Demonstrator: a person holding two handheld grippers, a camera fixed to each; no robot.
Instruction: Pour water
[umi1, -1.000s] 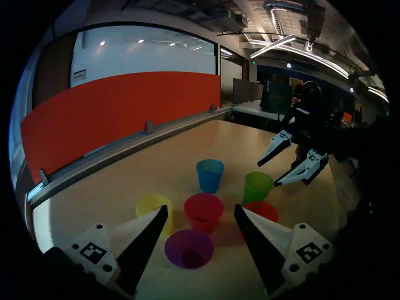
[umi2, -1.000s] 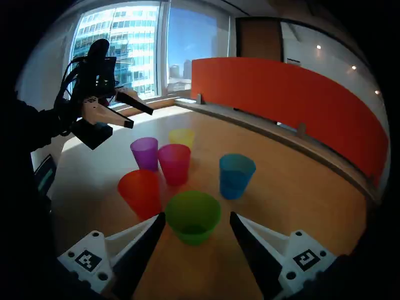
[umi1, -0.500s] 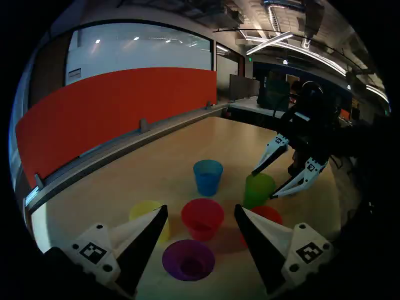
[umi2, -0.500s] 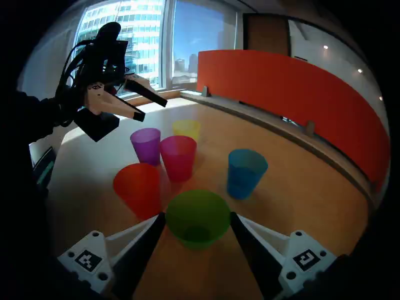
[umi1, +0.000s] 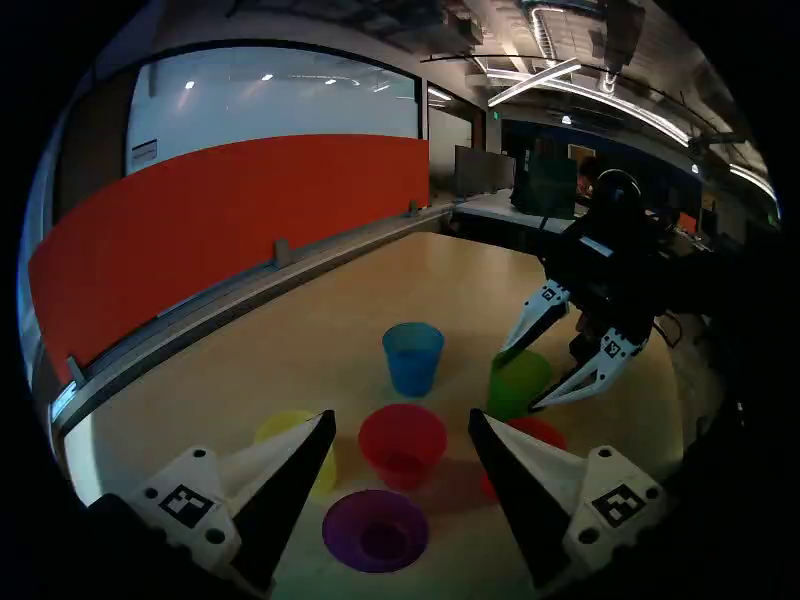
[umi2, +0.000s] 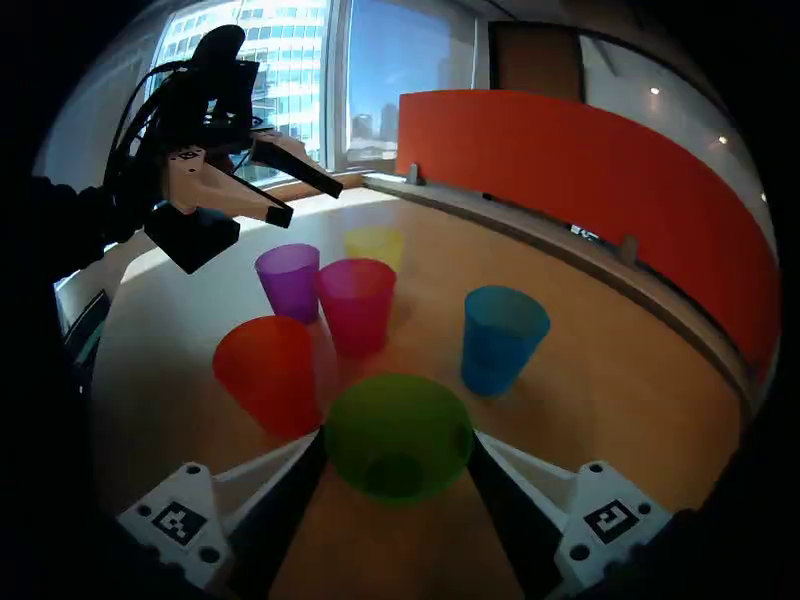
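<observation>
pour water job, and from where i'm standing it's barely off the ground. 6 plastic cups are clustered upright on the wooden counter (umi1: 330, 330), and none is lifted or tipped.

the right gripper (umi2: 395, 435) is down low with the green cup (umi2: 400, 465) sitting right between its 2 fingers. the fingers are spread wide and the cup's rim looks like it's just about touching both, but i can't tell if there's any real squeeze on it. the cup looks to be standing on the counter, at the edge of the bunch nearest that gripper.

the left gripper (umi1: 400, 418) hangs above the other side of the group, fingers wide apart and pinching nothing. the pink cup (umi1: 402, 445) and the purple cup (umi1: 376, 528) lie in line with the gap between its fingers. the yellow cup (umi1: 285, 432) peeks out beside its left finger.

the blue cup (umi1: 412, 357) stands a bit apart from the rest, and the orange cup (umi2: 265, 370) is just beside the green one.

honestly i can't make out water in any of them. the plastic is see-through-ish, but the light's too dim on one side and too glary on the other.

so my read:
- done: right gripper lined up on the green cup
- left: close on it, lift, tip it over another cup, set it back down

which cup gets the water, no idea yet.
</observation>
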